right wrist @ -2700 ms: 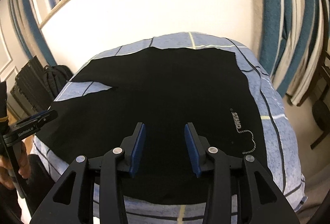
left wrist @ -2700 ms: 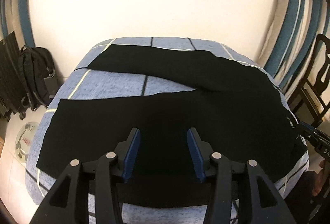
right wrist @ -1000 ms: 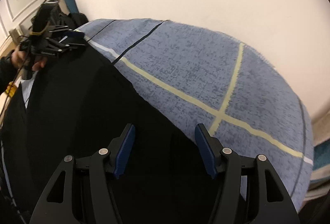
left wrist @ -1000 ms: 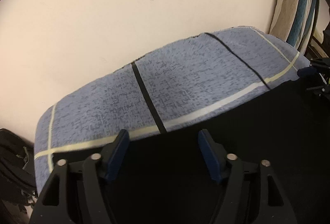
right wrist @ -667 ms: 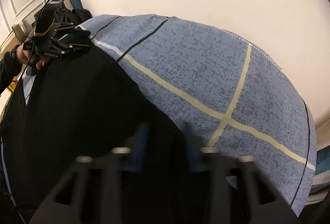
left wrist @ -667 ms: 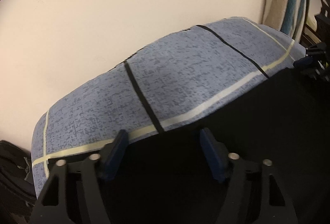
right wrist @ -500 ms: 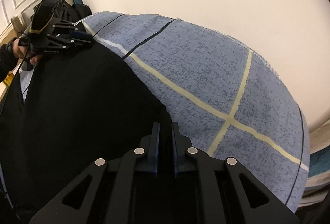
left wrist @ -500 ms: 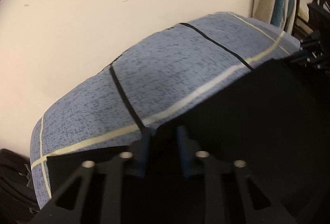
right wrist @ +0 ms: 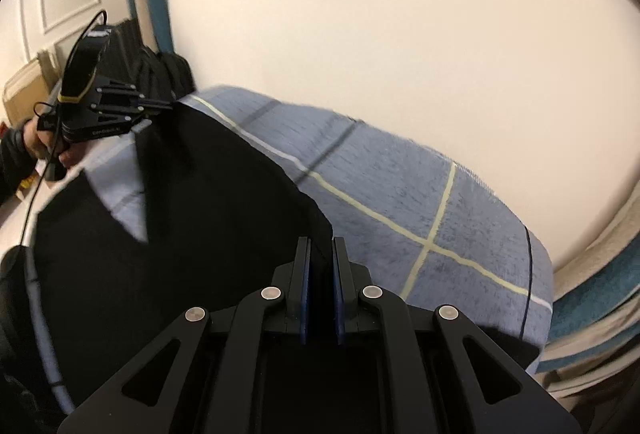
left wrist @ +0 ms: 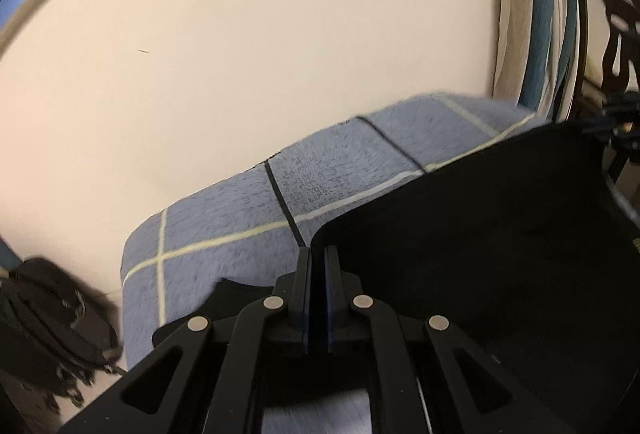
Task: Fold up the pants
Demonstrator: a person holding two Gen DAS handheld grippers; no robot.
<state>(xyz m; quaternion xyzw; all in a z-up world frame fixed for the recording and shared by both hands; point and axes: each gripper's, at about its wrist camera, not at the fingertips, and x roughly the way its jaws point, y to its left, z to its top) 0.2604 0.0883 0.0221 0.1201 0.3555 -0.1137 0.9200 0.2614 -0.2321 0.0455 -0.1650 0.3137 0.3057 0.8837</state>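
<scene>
The black pants (left wrist: 480, 254) lie on a blue checked cover (left wrist: 240, 218), and their far edge is lifted off it. My left gripper (left wrist: 318, 250) is shut on that edge at its left end. Its blue pads pinch a corner of the cloth. In the right wrist view my right gripper (right wrist: 321, 240) is shut on the same edge of the pants (right wrist: 200, 214), with black cloth between the pads. The edge hangs stretched between the two grippers. The left gripper (right wrist: 170, 105) shows at the upper left there, held by a hand (right wrist: 44, 142). The right gripper (left wrist: 600, 122) is partly visible at the far right of the left wrist view.
A cream wall stands just behind the blue cover (right wrist: 400, 194). A black bag (left wrist: 48, 314) sits on the floor at the left. A dark chair (left wrist: 612, 34) and striped curtains (left wrist: 540, 14) are at the right.
Both grippers went from wide open over the pants' far edge to shut on it. They then rose and drew back, lifting that edge off the cover.
</scene>
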